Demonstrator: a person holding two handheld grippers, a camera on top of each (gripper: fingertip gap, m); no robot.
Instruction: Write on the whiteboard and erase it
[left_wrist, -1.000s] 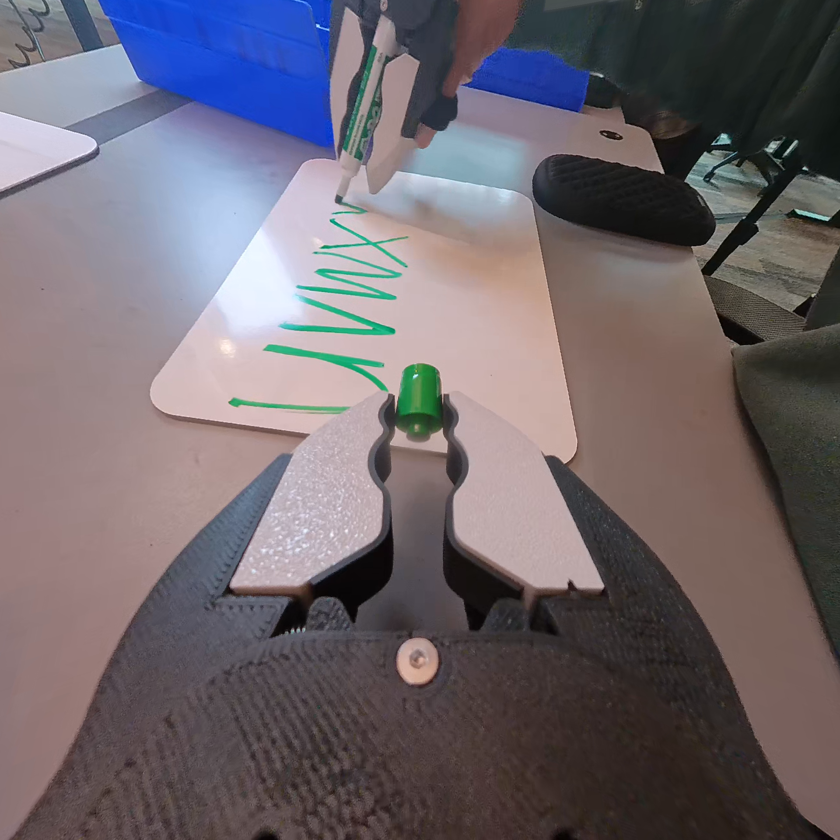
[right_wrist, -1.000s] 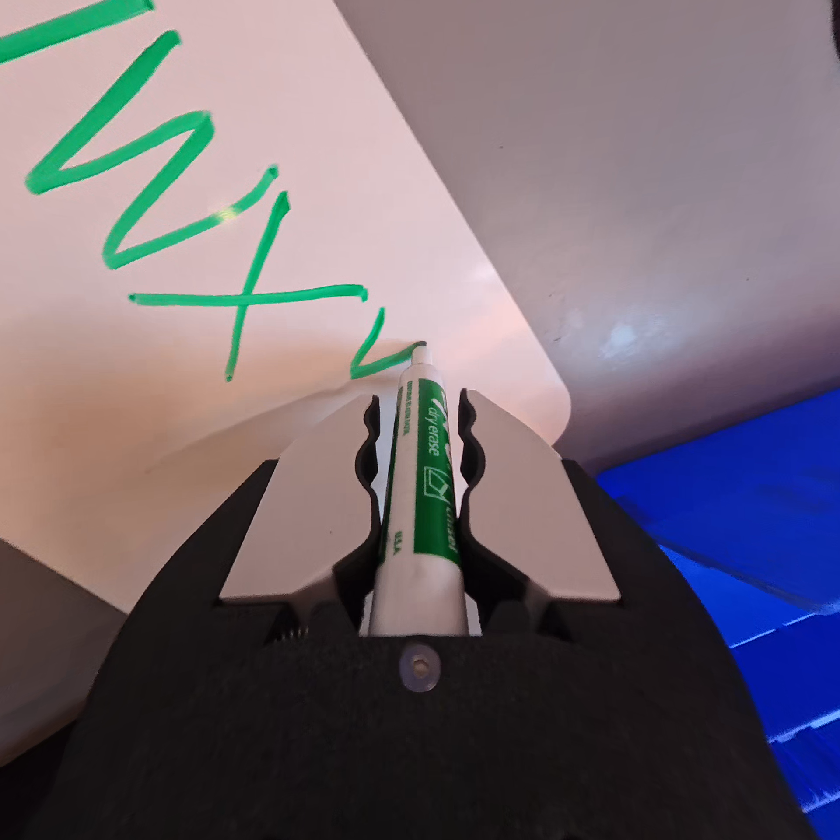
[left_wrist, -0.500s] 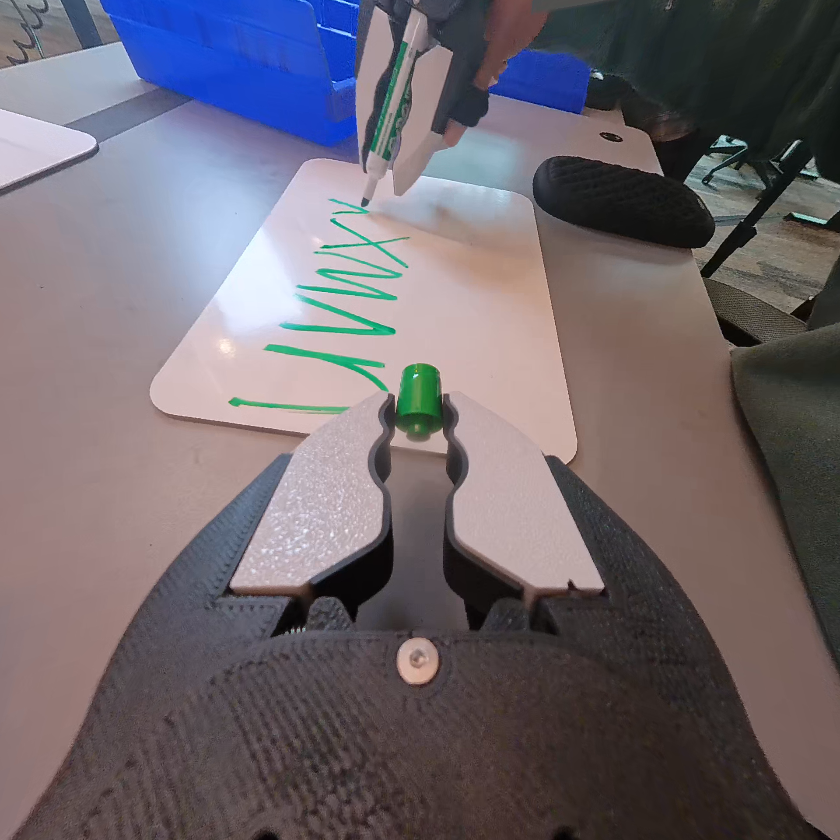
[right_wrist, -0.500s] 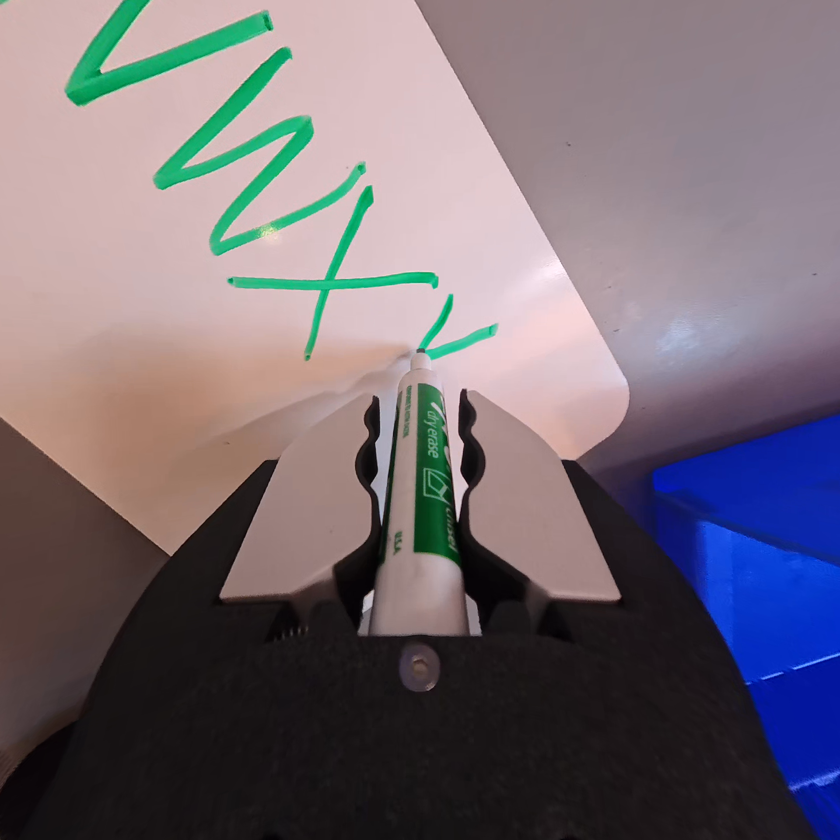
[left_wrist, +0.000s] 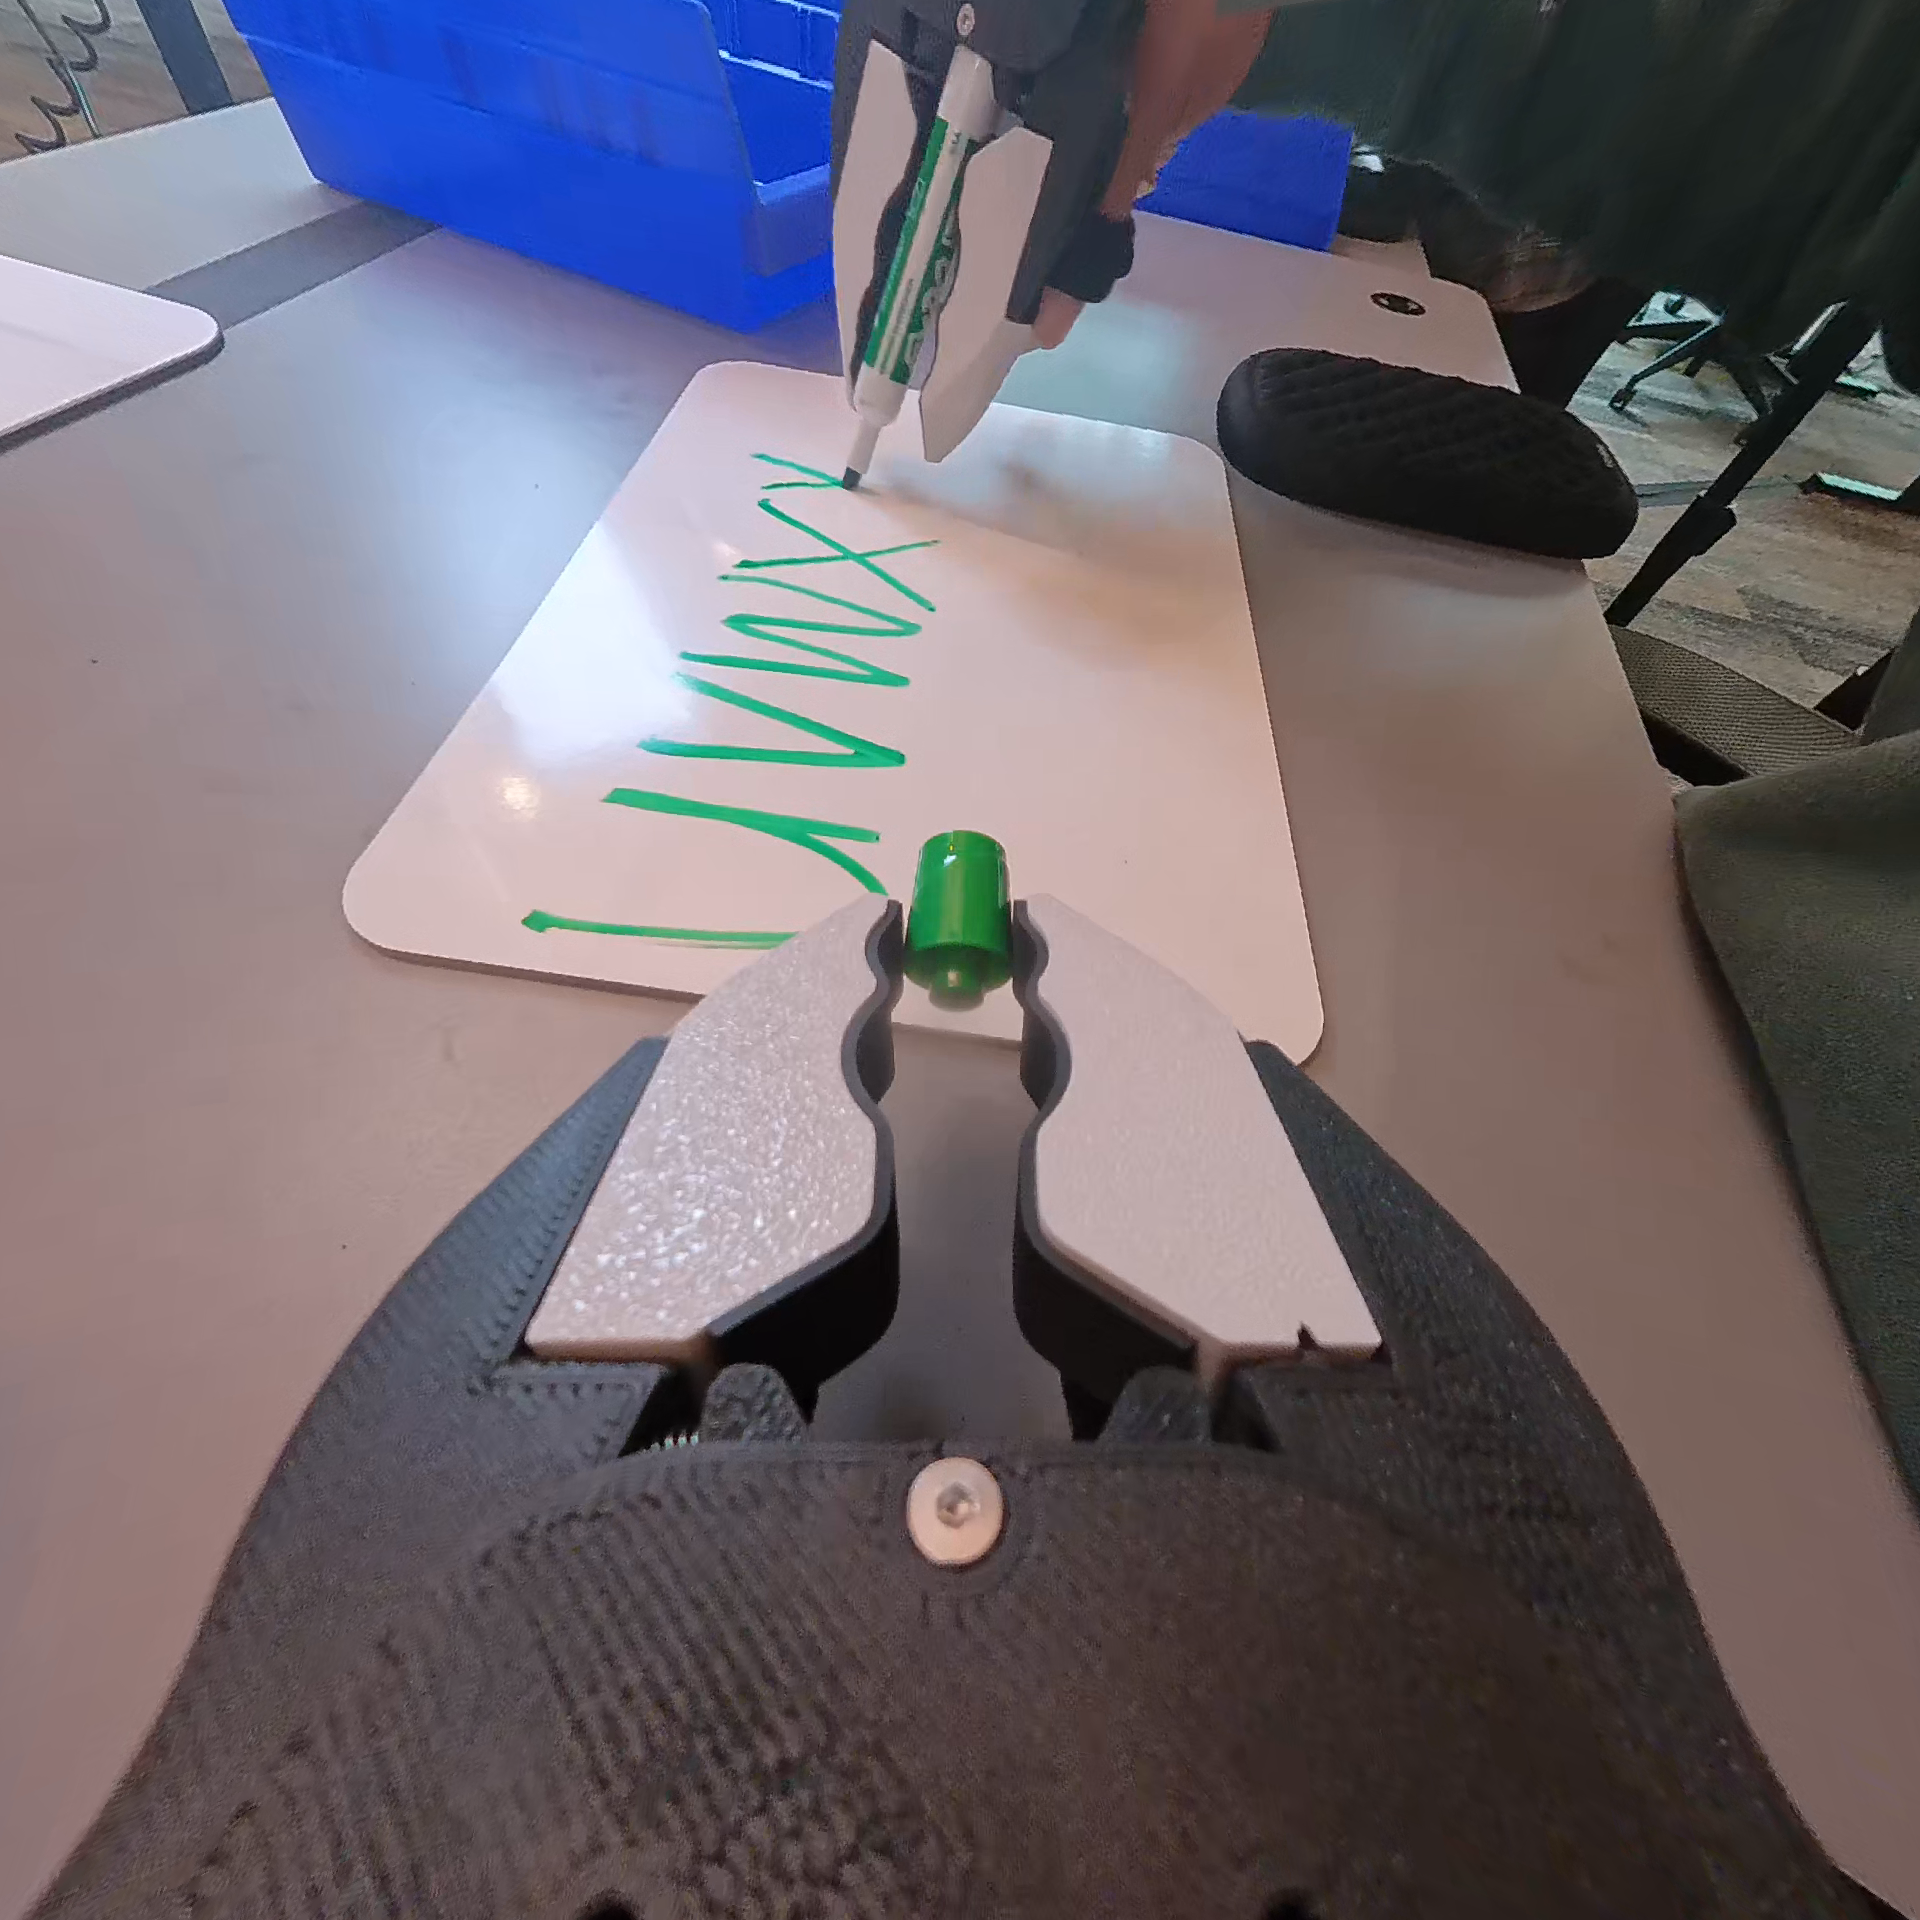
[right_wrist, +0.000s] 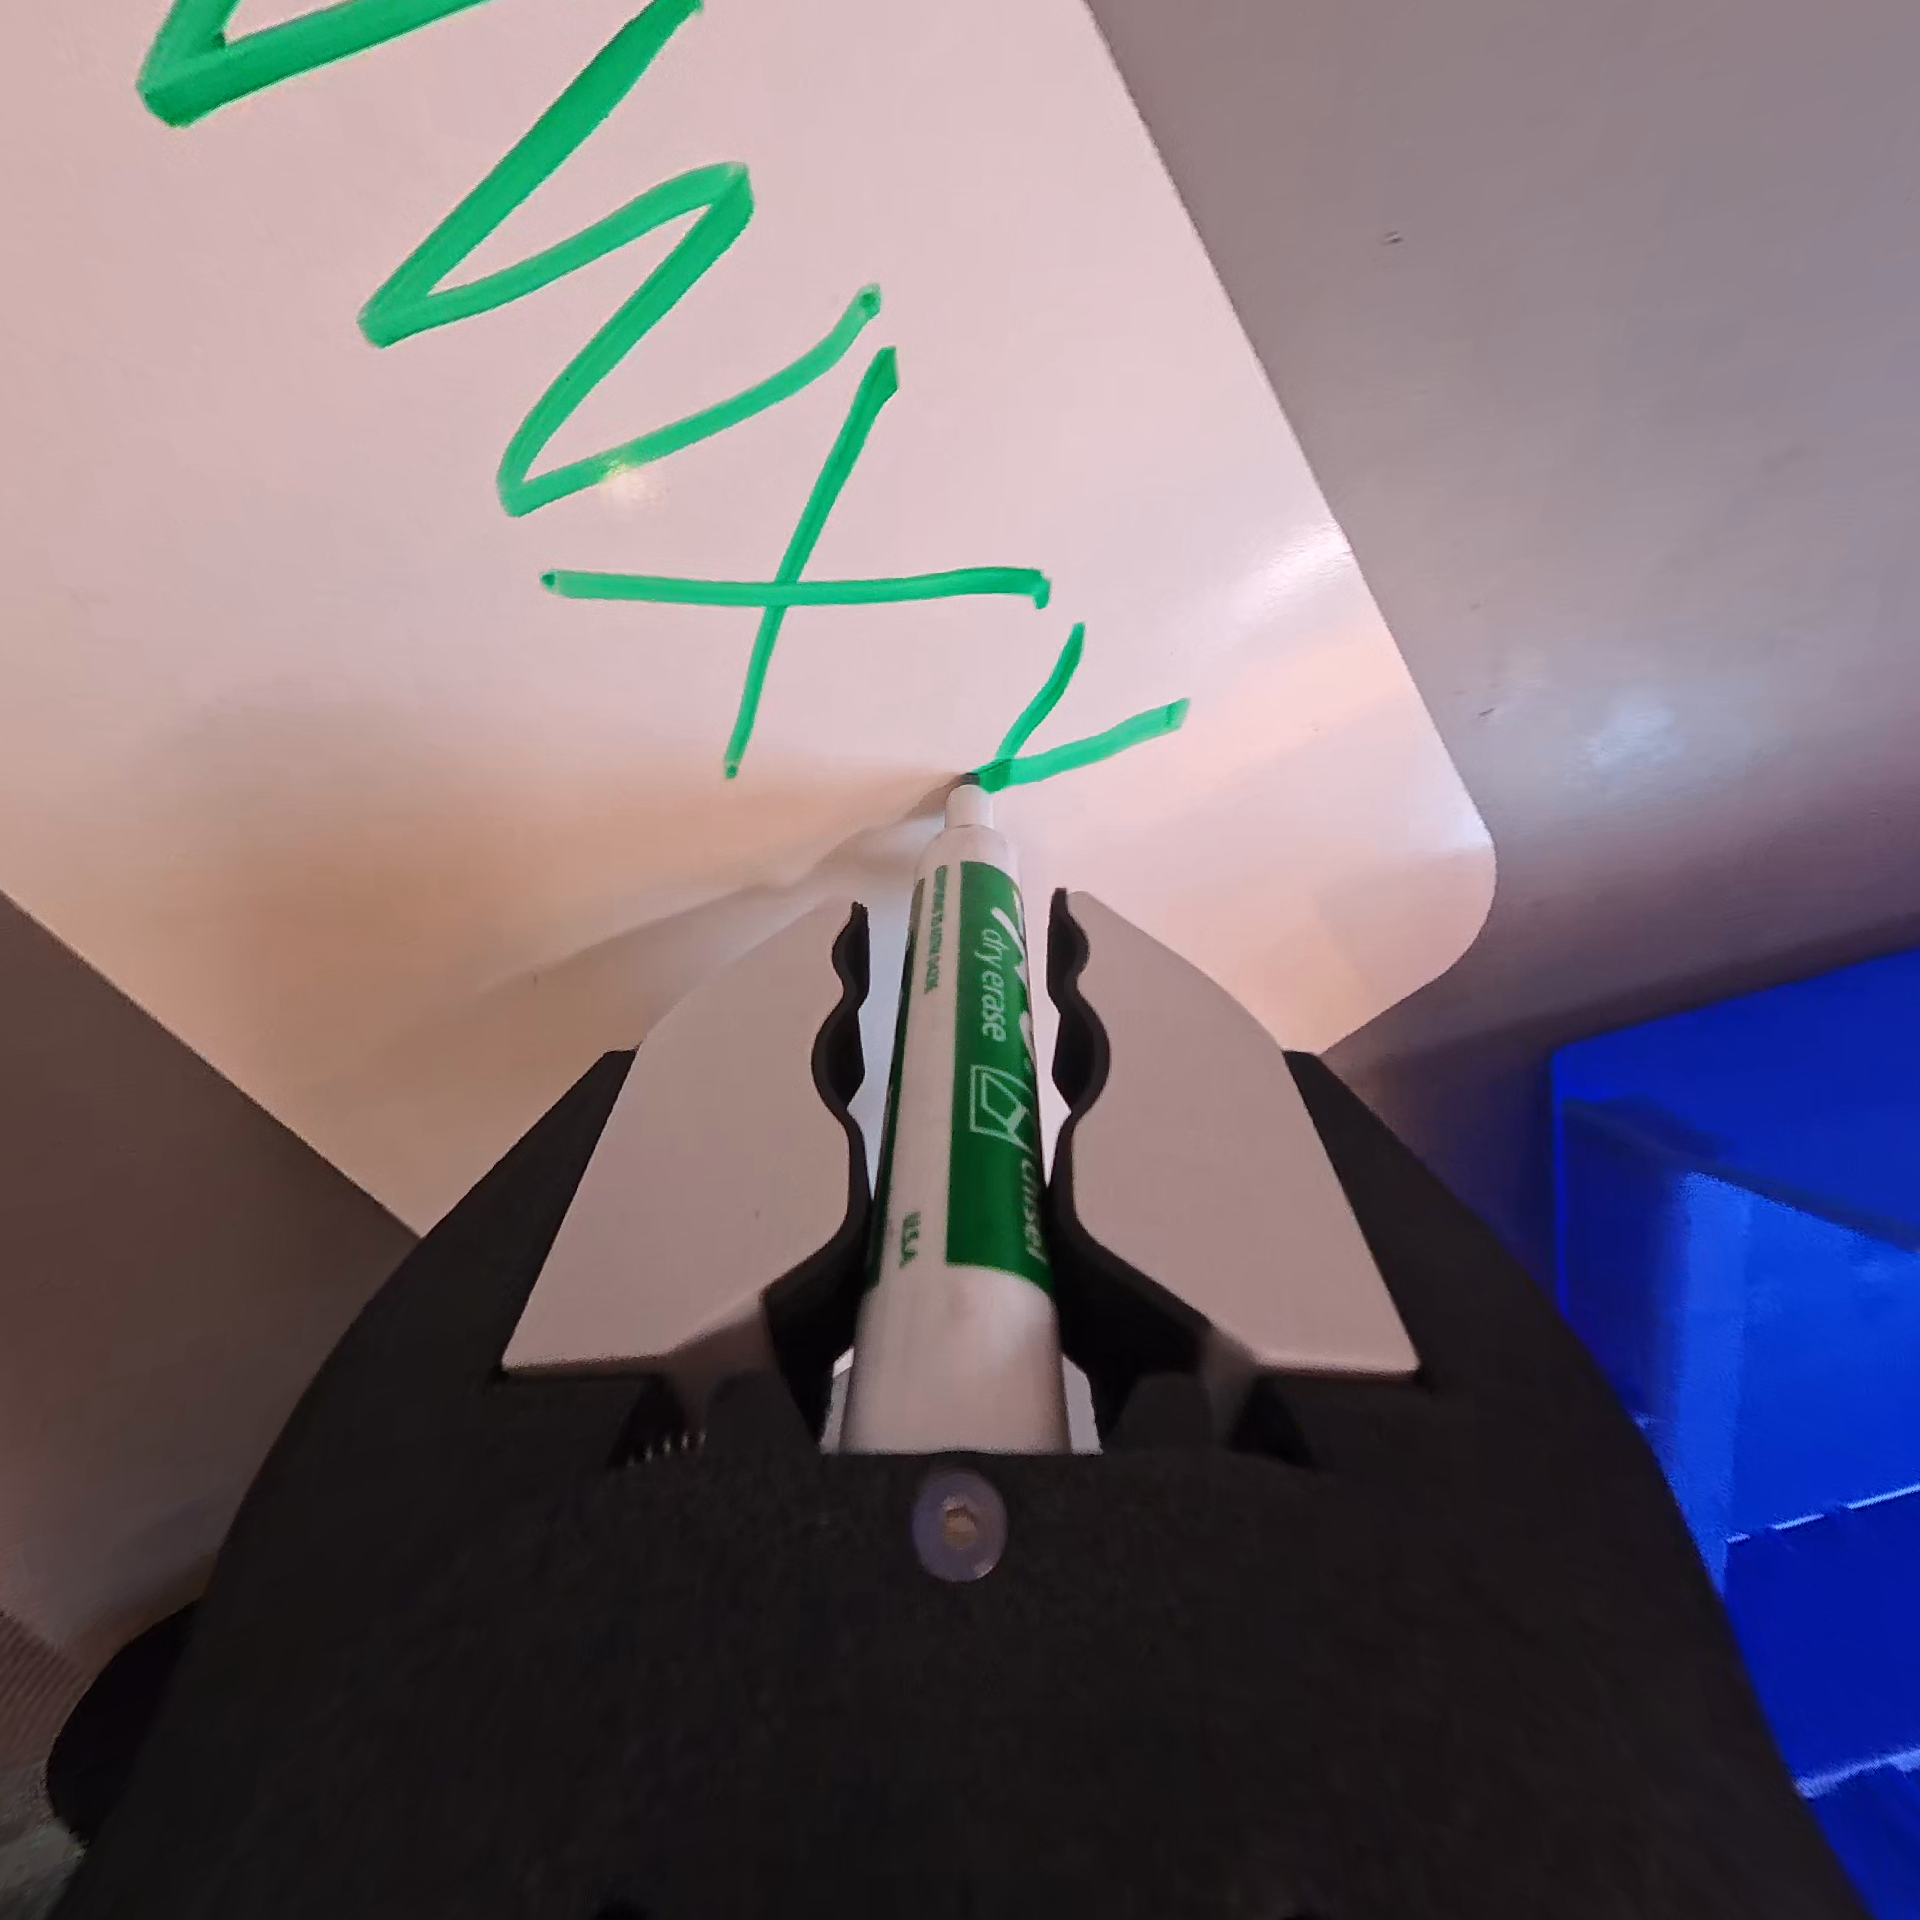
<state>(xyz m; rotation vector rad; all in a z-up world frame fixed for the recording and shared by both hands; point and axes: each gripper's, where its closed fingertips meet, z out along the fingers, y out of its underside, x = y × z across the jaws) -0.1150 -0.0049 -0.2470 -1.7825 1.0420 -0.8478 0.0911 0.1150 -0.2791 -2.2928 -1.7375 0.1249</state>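
whiteboard (left_wrist: 1091, 748), a white sheet with rounded corners, lies flat on the grey table (left_wrist: 260, 644), its long side running away from the left gripper toward the far edge. green marker strokes (left_wrist: 800, 707) run along it in a zigzag line, from the near left corner up to the far end of the board; i leave what they spell unsaid. the right gripper (left_wrist: 904, 405) stands steeply over the far end of the whiteboard, its two pale fingers clamped on a green-and-white dry erase marker (right_wrist: 971, 1081) that lies lengthwise between them. the marker's tip touches the board at the end of the last stroke, near the far left corner. a person's hand (left_wrist: 1132, 135) holds this tool from above.

the left gripper (left_wrist: 956, 935) sits low over the near edge of the whiteboard, its textured fingers closed on the green marker cap (left_wrist: 958, 904), which is pinched right at the fingertips and points away over the board, close above the nearest strokes.

a black eraser (left_wrist: 1423, 447) with a ribbed top rests on the table just beside the far right corner of the whiteboard, apart from it. blue plastic bins (left_wrist: 540, 135) stand along the far edge of the table, behind the board. a second white board (left_wrist: 83, 343) shows only its corner at the left edge. dark green cloth (left_wrist: 1818, 987) hangs over the right edge of the table.
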